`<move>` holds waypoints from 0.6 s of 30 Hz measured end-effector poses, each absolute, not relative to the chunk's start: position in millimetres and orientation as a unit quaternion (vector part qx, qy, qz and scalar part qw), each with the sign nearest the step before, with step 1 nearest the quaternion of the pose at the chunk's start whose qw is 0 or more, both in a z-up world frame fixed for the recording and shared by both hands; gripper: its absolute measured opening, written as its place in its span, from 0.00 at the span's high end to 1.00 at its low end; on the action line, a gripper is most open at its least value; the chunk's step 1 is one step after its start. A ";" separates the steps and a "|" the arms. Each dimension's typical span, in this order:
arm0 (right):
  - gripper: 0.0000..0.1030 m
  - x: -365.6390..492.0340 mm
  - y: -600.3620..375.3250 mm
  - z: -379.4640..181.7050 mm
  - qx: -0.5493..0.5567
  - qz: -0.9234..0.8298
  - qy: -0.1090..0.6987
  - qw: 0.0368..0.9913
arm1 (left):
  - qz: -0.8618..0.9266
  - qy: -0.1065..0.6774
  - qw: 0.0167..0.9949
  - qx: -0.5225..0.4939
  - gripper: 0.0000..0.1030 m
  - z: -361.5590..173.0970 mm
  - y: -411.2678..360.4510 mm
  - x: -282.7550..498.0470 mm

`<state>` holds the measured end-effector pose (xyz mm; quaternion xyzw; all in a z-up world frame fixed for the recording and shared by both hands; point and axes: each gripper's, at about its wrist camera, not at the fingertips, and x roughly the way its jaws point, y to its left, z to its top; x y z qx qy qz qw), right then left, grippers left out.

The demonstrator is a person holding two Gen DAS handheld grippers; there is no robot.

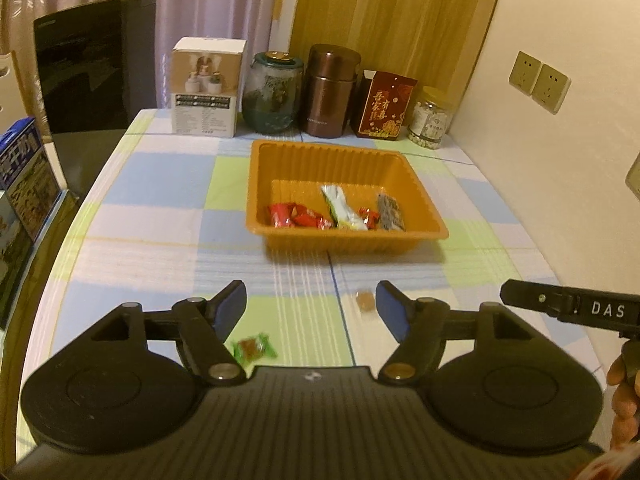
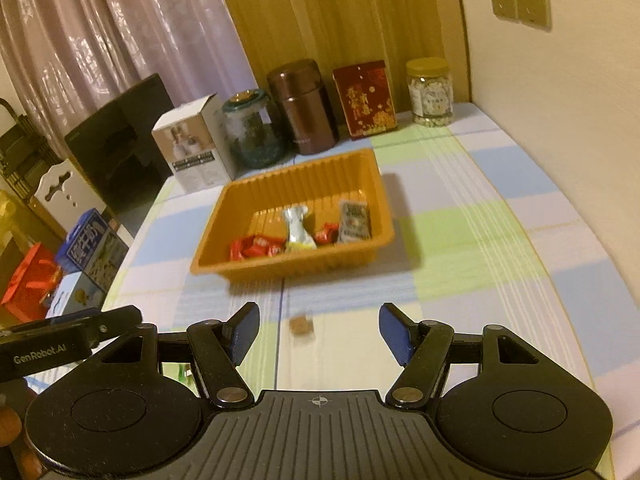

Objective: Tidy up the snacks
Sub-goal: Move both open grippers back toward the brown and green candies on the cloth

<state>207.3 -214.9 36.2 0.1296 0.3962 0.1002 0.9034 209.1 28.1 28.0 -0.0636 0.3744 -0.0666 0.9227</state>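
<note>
Blue pads stand wide apart on both tools: our left tool and right tool hold nothing. Two snacks lie loose on the bench: a green-wrapped candy just by the left tool's left finger, and a small brown candy ahead of the right tool. Beyond them the orange tray already holds red, white and dark packets. We judge the gathering nearly done; next we lower over one loose candy and close gently.
</note>
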 end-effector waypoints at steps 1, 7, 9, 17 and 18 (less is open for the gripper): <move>0.32 201.1 -214.8 34.6 0.130 0.099 0.399 0.902 | -0.066 0.374 0.923 -0.065 0.33 27.5 29.2 202.8; 0.29 170.5 -217.4 27.5 0.140 0.088 0.411 0.896 | -0.059 0.371 0.924 -0.065 0.28 22.9 34.9 168.0; 0.29 160.5 -216.8 26.3 0.139 0.085 0.412 0.897 | -0.058 0.371 0.925 -0.062 0.27 20.5 36.0 158.0; 0.28 131.5 -202.8 15.3 0.106 0.087 0.415 0.899 | -0.054 0.384 0.919 -0.072 0.27 2.5 43.2 127.5; 0.28 129.6 -201.6 13.5 0.105 0.089 0.417 0.898 | -0.053 0.388 0.918 -0.071 0.27 -0.8 43.4 125.0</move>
